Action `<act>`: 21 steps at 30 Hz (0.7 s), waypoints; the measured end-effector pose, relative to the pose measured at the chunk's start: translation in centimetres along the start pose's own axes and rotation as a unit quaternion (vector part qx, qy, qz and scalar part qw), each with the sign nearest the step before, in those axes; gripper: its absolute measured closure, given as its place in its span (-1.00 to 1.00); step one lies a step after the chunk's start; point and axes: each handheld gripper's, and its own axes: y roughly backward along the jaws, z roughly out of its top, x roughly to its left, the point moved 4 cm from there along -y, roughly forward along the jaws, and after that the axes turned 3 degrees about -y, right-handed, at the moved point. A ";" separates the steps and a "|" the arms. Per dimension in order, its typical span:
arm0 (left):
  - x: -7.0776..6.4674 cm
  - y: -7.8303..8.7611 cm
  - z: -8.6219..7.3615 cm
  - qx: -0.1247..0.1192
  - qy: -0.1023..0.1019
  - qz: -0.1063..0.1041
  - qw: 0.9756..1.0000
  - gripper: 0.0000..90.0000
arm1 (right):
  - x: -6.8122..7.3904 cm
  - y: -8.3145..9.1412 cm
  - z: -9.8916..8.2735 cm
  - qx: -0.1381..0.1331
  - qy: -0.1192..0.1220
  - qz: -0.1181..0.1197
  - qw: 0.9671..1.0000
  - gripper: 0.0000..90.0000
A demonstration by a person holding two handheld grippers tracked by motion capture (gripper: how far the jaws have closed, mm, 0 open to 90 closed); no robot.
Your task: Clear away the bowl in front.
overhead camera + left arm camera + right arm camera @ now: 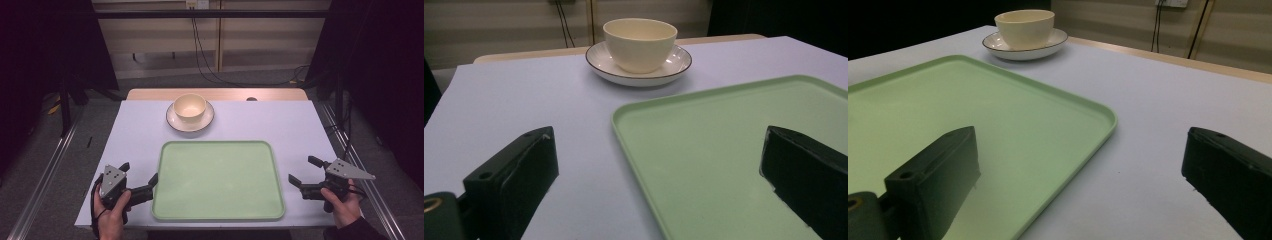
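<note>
A cream bowl stands on a white saucer with a dark rim at the far middle of the table. A pale green tray lies bare in the near middle. At the tray's left edge my left gripper is open, its jaws straddling the tray's rim with nothing between them. Off the tray's right edge my right gripper is open and holds nothing. The bowl and tray lie ahead in the left gripper view. The right gripper view has the bowl beyond the tray.
A light lavender sheet covers the table, with a wooden strip along its far edge. Metal rails run along the floor on both sides. Cables hang down the wall behind.
</note>
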 end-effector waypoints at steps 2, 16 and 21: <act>0.0 0.0 0.0 0.001 0.002 -0.002 1.000 -0.95 | 0.0 0.1 0.1 -0.002 -0.002 -0.001 1.000 -0.97; -0.5 -0.4 0.2 0.004 -0.002 -0.010 1.000 -0.96 | -0.3 0.2 0.1 -0.003 0.004 -0.014 1.000 -0.97; -0.7 -0.7 0.5 0.008 -0.003 -0.017 1.000 -0.94 | -0.5 0.4 0.1 -0.003 0.002 -0.021 1.000 -0.97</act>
